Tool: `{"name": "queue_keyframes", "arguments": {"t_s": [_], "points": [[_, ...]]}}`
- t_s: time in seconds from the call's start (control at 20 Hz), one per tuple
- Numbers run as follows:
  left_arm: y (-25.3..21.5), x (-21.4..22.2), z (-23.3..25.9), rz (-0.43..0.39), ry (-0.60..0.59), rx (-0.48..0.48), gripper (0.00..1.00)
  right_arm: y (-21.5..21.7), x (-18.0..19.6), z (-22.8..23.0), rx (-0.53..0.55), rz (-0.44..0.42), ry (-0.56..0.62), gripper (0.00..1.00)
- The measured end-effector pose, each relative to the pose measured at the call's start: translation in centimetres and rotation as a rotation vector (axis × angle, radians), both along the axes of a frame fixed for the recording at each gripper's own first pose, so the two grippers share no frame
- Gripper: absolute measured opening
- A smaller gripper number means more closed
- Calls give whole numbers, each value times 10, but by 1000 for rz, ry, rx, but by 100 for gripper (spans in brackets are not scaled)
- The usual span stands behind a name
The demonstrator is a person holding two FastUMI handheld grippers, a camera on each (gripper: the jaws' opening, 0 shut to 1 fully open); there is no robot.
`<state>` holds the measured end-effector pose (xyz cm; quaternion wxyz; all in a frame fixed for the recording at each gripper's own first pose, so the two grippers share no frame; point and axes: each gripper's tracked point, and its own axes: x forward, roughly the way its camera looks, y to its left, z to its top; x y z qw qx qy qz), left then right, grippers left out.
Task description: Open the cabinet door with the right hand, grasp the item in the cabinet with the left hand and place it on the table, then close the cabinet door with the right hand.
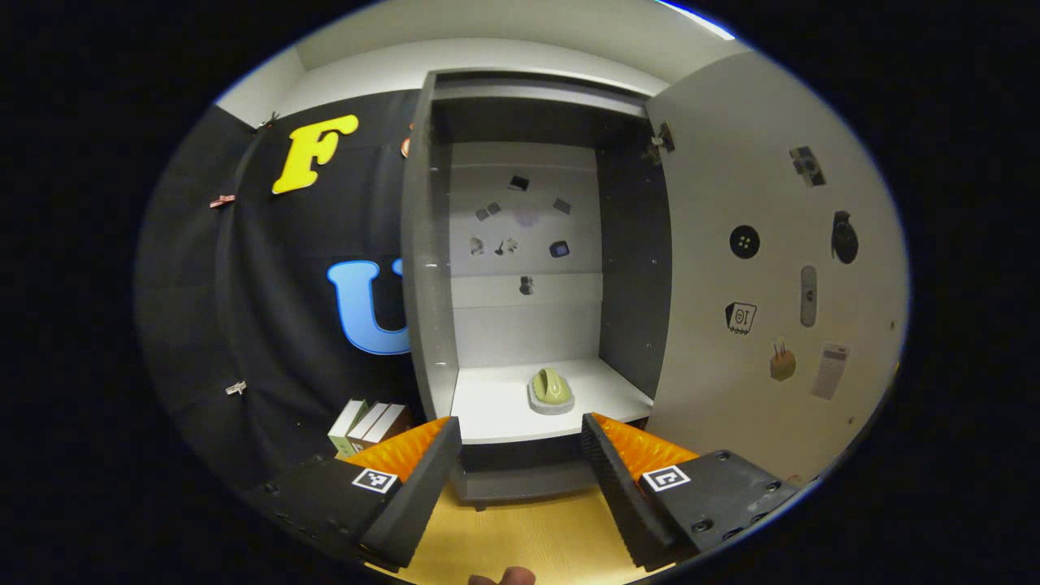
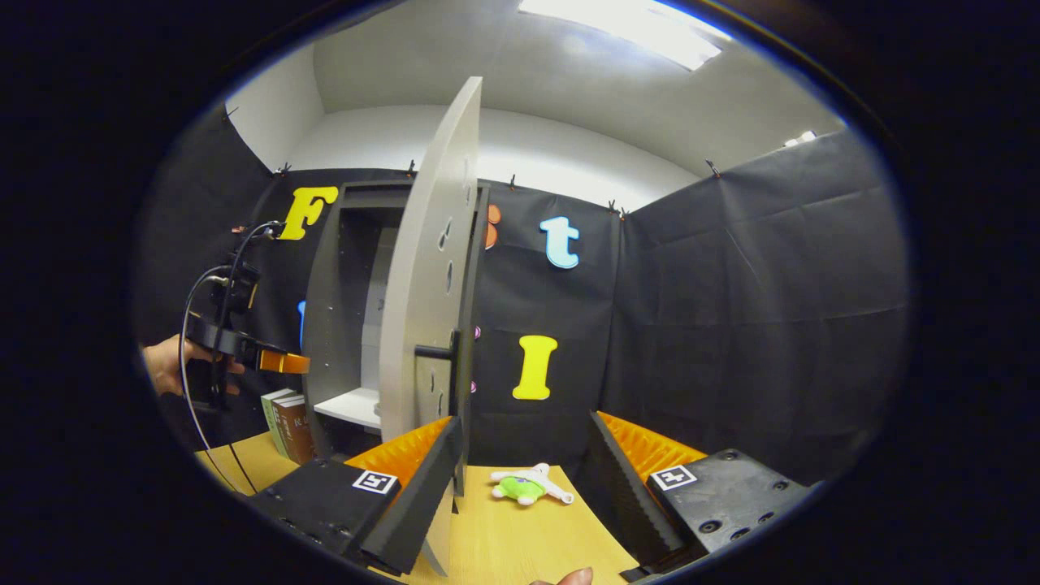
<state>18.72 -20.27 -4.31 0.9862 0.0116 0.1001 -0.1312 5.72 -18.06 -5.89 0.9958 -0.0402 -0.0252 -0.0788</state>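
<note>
The cabinet [image 1: 422, 268] stands open on the wooden table [image 1: 528, 536], its door [image 1: 772, 268] swung out to the right. On its white shelf [image 1: 496, 406] rests a small green item on a grey base [image 1: 551, 391]. My left gripper [image 1: 520, 443] is open and faces the shelf, a little in front of the item. In the right gripper view the door [image 2: 426, 301] stands edge-on with its black handle [image 2: 435, 352]. My right gripper [image 2: 524, 451] is open beside the door's edge, holding nothing. The left gripper [image 2: 272, 360], held by a hand [image 2: 166, 366], points at the cabinet opening.
Books [image 1: 366, 422] stand left of the cabinet [image 2: 325, 325] on the table [image 2: 528, 536]. A small green and white plush toy [image 2: 526, 485] lies on the table right of the door. Stickers dot the door's inner face and the cabinet's back wall.
</note>
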Motion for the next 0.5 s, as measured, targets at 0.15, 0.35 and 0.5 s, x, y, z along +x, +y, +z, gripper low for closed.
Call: {"name": "queue_keyframes", "arguments": {"t_s": [0.15, 0.35, 0.5], "points": [[-32, 34, -16, -72, 97, 56, 93, -31, -3, -20, -81, -63, 29, 97], [-61, 86, -25, -117, 199, 60, 92, -65, -6, -52, -59, -103, 92, 97], [-75, 131, -26, -114, 256, 38, 92, -88, -9, -63, -50, -141, 112, 97]]}}
